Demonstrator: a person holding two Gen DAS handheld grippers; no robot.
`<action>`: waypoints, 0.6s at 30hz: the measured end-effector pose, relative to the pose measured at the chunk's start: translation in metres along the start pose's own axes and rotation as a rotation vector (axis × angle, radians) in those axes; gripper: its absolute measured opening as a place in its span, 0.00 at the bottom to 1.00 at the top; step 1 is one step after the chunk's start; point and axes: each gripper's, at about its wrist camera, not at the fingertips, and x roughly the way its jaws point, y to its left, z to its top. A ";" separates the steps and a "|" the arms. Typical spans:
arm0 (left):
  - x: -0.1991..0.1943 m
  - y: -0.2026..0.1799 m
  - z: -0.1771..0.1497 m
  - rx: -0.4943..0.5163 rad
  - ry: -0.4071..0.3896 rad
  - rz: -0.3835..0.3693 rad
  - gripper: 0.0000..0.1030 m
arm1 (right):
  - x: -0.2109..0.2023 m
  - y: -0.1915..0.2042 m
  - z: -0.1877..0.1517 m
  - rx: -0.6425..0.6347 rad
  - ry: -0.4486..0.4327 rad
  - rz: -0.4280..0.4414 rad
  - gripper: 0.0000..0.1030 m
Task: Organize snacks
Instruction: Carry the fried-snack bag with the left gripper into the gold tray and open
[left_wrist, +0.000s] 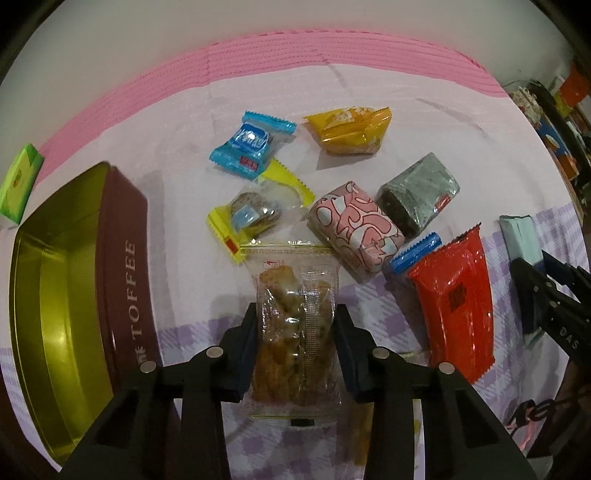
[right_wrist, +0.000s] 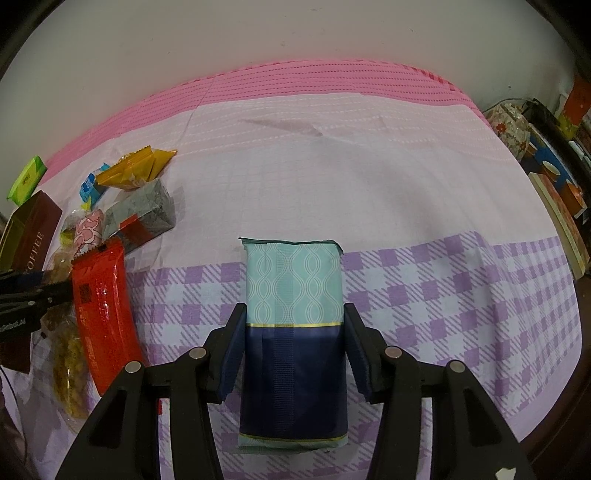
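Bare pink-and-lilac checked cloth (right_wrist: 406, 206) lies open ahead and to the right. Leftward, a long red foil packet (right_wrist: 103, 317), a grey wrapped block (right_wrist: 144, 214) and an open brown toffee tin (left_wrist: 74, 295) crowd the way.

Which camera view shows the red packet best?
The left wrist view: the red packet lies in full, lit and unhidden, right of the left gripper. The right wrist view shows it at the left edge, stretched by the lens.
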 end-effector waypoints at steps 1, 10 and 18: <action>0.001 0.001 -0.001 -0.006 0.003 -0.005 0.38 | 0.000 0.000 0.000 -0.002 -0.001 -0.001 0.46; -0.017 0.011 -0.014 -0.035 -0.002 -0.032 0.38 | 0.001 0.006 0.000 -0.018 -0.003 -0.018 0.47; -0.043 0.026 -0.017 -0.086 -0.044 -0.074 0.38 | 0.001 0.007 0.002 -0.017 -0.002 -0.022 0.47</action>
